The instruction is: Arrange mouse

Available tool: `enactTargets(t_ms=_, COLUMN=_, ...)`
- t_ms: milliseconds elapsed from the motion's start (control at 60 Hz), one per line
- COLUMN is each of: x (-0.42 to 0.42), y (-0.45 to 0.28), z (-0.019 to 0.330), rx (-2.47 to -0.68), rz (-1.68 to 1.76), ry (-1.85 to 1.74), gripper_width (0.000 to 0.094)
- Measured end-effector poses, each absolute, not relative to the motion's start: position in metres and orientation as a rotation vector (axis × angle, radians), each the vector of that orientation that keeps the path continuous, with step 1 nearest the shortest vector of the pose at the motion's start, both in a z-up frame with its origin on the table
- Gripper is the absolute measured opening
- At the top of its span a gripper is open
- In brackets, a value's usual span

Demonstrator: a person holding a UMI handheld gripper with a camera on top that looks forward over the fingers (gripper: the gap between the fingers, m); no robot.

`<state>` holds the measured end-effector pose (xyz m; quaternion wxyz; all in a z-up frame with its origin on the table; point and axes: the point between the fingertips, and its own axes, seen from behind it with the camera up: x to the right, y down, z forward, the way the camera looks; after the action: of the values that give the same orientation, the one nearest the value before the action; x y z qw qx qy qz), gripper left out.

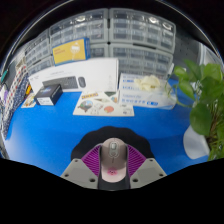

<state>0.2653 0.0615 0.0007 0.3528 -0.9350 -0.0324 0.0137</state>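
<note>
A pale grey mouse (pixel 112 157) with a scroll wheel lies between my fingers, its front pointing away from me. Both magenta pads (pixel 92 160) press on its sides, so my gripper (pixel 112 165) is shut on it. A black mouse mat (pixel 112 135) lies on the blue table (pixel 50 135) just under and ahead of the mouse. I cannot tell whether the mouse touches the mat or hangs just above it.
A white keyboard box (pixel 70 78) and a small black box (pixel 48 95) lie at the back left. Printed sheets (pixel 100 103) and a white-blue box (pixel 146 90) lie beyond the mat. A green plant (pixel 206 95) in a white pot (pixel 196 143) stands to the right. Drawer cabinets (pixel 110 35) line the back.
</note>
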Motion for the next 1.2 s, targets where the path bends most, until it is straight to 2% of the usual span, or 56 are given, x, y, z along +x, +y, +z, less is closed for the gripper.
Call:
enactTargets(t_ms=50, x=0.268, y=0.053, z=-0.015, rx=-2.461, rz=0.027, ry=-0.092, gripper_width=0.0328)
enactTargets(t_ms=133, x=0.267, y=0.058, z=-0.013, rx=-2.414, rz=0.060, ry=-0.031, gripper_width=0.0327)
enactTargets(t_ms=417, x=0.269, y=0.058, z=-0.014, rx=-2.430, rz=0.036, ry=-0.022, gripper_width=0.0470)
enactTargets(t_ms=467, x=0.272, y=0.058, z=-0.015, rx=-2.454, rz=0.010, ry=-0.020, gripper_width=0.0538)
enactTargets(t_ms=550, x=0.281, y=0.055, z=-0.007, rx=-2.478, rz=-0.079, ry=-0.018, gripper_width=0.0831)
enactTargets(t_ms=583, x=0.278, y=0.056, z=0.001, rx=-2.467, rz=-0.087, ry=-0.018, gripper_width=0.0893)
enactTargets(t_ms=600, x=0.275, y=0.057, z=0.006, rx=-2.460, rz=-0.081, ry=-0.017, gripper_width=0.0862)
enactTargets(t_ms=783, x=0.245, y=0.047, z=0.079, rx=-2.365, rz=-0.146, ry=-0.001, gripper_width=0.0867)
enactTargets(t_ms=967, x=0.169, y=0.020, z=0.154, rx=-2.252, rz=-0.113, ry=-0.001, gripper_width=0.0871)
enactTargets(t_ms=1200, x=0.068, y=-0.026, z=0.206, rx=-2.160, rz=-0.020, ry=0.010, gripper_width=0.0869)
